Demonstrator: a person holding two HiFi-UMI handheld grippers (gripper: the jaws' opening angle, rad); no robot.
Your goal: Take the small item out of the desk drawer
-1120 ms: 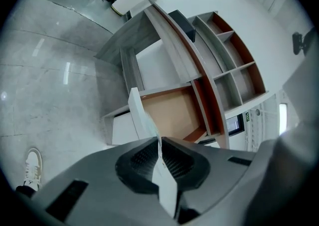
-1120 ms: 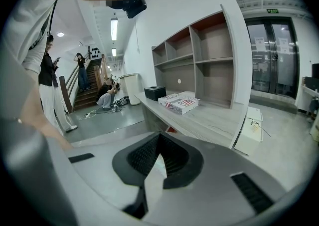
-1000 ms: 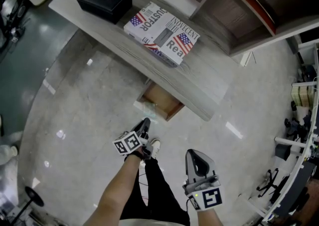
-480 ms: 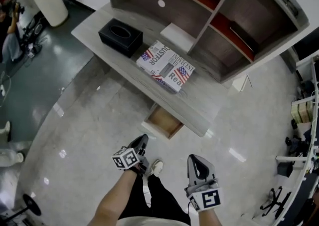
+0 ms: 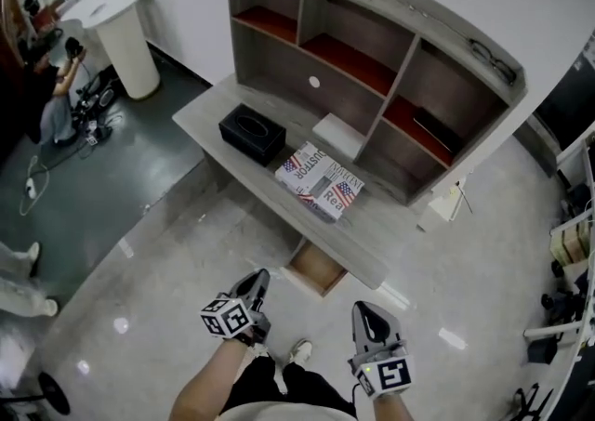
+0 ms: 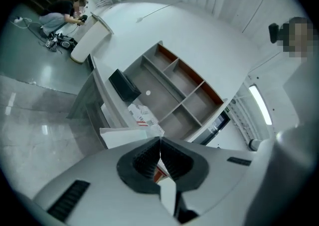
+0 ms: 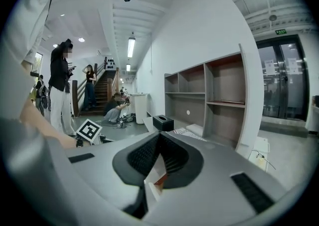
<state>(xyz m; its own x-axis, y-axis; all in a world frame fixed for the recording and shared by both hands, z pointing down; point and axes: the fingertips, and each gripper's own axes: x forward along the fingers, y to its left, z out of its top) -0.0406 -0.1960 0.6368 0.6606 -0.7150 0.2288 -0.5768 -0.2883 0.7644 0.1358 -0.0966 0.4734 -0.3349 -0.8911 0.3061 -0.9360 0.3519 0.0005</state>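
The open desk drawer point(image 5: 316, 269) juts out under the grey desk point(image 5: 372, 247); its brown inside shows no distinct item from here. My left gripper point(image 5: 257, 282) hangs short of the drawer, to its left, jaws shut point(image 6: 160, 142). A pale crinkled bit shows just past its tips in the left gripper view; I cannot tell if it is held. My right gripper point(image 5: 369, 315) is level with it on the right, also shut point(image 7: 158, 135) with nothing visible between the pads.
On the desk lie a flag-printed book point(image 5: 319, 182), a black tissue box point(image 5: 252, 133) and a white box point(image 5: 337, 136), under a shelf hutch point(image 5: 372, 47). A white round stand point(image 5: 116, 24) and crouching people point(image 5: 51, 94) are far left. My shoe point(image 5: 299, 351) is below.
The view has pulled back from the desk, so the whole hutch now shows. Both grippers sit farther from the drawer than before, still shut.
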